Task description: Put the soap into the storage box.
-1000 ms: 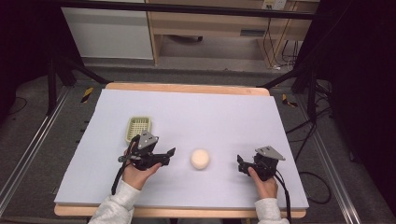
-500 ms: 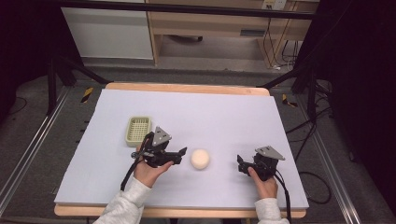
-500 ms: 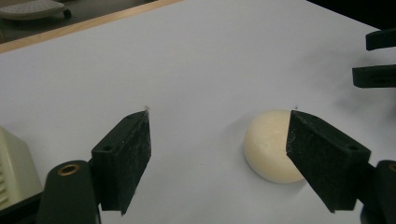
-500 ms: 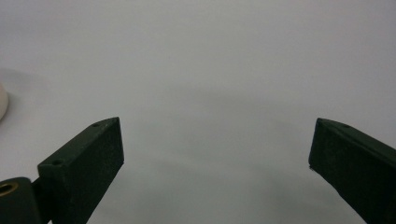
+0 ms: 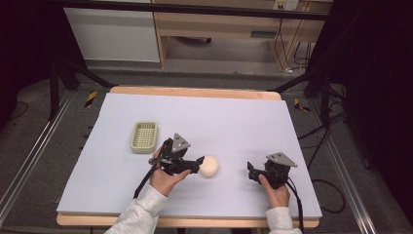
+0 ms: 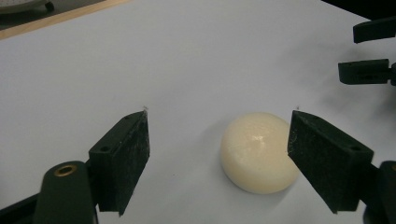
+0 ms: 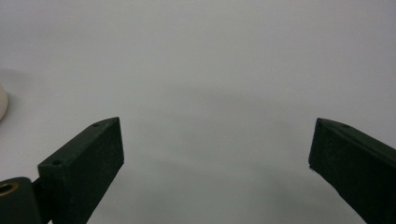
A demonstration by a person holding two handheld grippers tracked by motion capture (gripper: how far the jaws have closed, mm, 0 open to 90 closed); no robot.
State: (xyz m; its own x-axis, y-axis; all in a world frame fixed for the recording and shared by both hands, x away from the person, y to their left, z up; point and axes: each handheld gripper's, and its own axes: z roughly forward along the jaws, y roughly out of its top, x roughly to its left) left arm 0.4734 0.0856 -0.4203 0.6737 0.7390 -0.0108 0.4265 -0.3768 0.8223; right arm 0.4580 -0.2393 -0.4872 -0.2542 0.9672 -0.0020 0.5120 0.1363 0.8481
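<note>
A cream round lump (image 5: 209, 166) lies on the pale lilac table top (image 5: 234, 122). My left gripper (image 5: 198, 164) is right beside it on its left. In the left gripper view the lump (image 6: 259, 151) lies on the table between the jaws, close to the right-hand one, and the left gripper (image 6: 219, 115) is open, its jaws having just been opening. My right gripper (image 5: 250, 171) rests on the table to the right of the lump, apart from it. This right gripper (image 7: 217, 120) is open with nothing between its jaws, and the lump (image 7: 2, 105) shows at the view's left edge.
A small green slotted basket (image 5: 144, 137) stands on the table, left of and beyond my left hand. The table's wooden edge (image 5: 195, 91) runs along the far side. The right gripper (image 6: 348, 52) shows at the upper right of the left gripper view.
My left gripper has moved right, away from the green basket, up to the cream lump, and its jaws stand wider. The right gripper has not moved.
</note>
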